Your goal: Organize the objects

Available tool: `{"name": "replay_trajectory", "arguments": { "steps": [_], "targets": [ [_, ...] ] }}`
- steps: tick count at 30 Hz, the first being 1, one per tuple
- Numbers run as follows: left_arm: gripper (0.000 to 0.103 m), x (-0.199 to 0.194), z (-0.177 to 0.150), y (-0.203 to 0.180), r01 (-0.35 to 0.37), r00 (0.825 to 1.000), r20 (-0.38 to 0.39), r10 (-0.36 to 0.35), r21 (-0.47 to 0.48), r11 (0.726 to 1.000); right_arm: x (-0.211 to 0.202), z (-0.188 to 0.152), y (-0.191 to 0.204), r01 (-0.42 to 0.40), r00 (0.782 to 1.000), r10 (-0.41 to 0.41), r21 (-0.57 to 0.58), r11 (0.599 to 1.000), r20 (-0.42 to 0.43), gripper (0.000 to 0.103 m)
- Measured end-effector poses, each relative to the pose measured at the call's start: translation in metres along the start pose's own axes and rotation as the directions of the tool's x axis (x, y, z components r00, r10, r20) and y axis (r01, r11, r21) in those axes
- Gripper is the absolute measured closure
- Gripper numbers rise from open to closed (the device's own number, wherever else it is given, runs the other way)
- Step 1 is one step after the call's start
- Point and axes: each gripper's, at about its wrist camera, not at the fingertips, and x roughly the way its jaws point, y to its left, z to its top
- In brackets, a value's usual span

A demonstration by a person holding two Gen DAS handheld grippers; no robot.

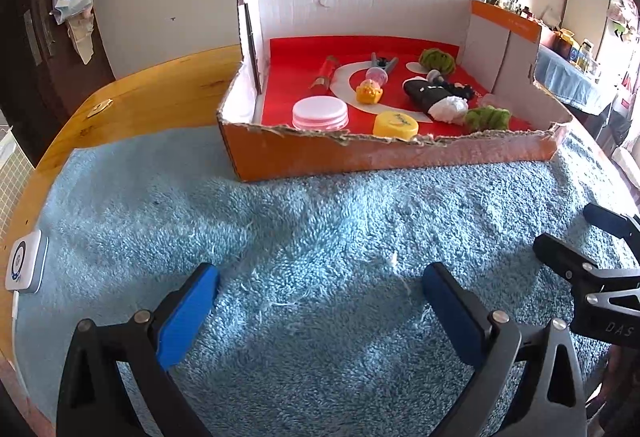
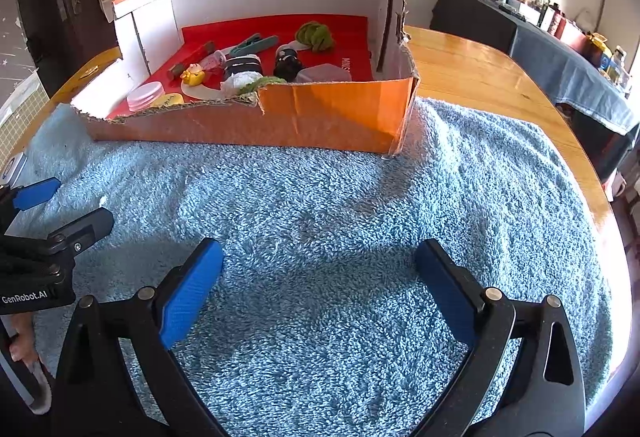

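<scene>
An orange cardboard box (image 1: 392,157) (image 2: 332,113) with a red floor stands at the far side of a blue towel (image 1: 320,229) (image 2: 340,205). Inside lie a pink lid (image 1: 320,113), a yellow cap (image 1: 396,125), a small yellow toy (image 1: 369,93), a grey clip (image 1: 382,63), green fuzzy balls (image 1: 437,61) and a black and white sock roll (image 1: 434,97). My left gripper (image 1: 320,289) hovers open over bare towel, with nothing between its blue pads. My right gripper (image 2: 318,265) is likewise open and empty over the towel, well short of the box.
The towel lies on a round wooden table (image 2: 472,69). A small white device (image 1: 24,265) sits at the towel's left edge. Each gripper shows at the side of the other's view. A cluttered side table (image 2: 560,49) stands beyond on the right.
</scene>
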Motion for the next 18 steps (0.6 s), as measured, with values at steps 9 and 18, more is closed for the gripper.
{"name": "replay_trajectory", "arguments": {
  "steps": [9,18],
  "targets": [
    [0.000,-0.0007,-0.0009,-0.0004,-0.007,1.000,0.003,0.008,-0.013,1.000,0.0015,0.0018,0.0000,0.038,0.999,-0.038,0.026,0.999,-0.016,0.000],
    [0.000,-0.0003,-0.0007,-0.0001,-0.012,1.000,-0.001,0.012,-0.021,1.000,-0.0006,-0.0003,0.0002,0.040,0.999,-0.040,0.025,0.999,-0.011,0.000]
  ]
}}
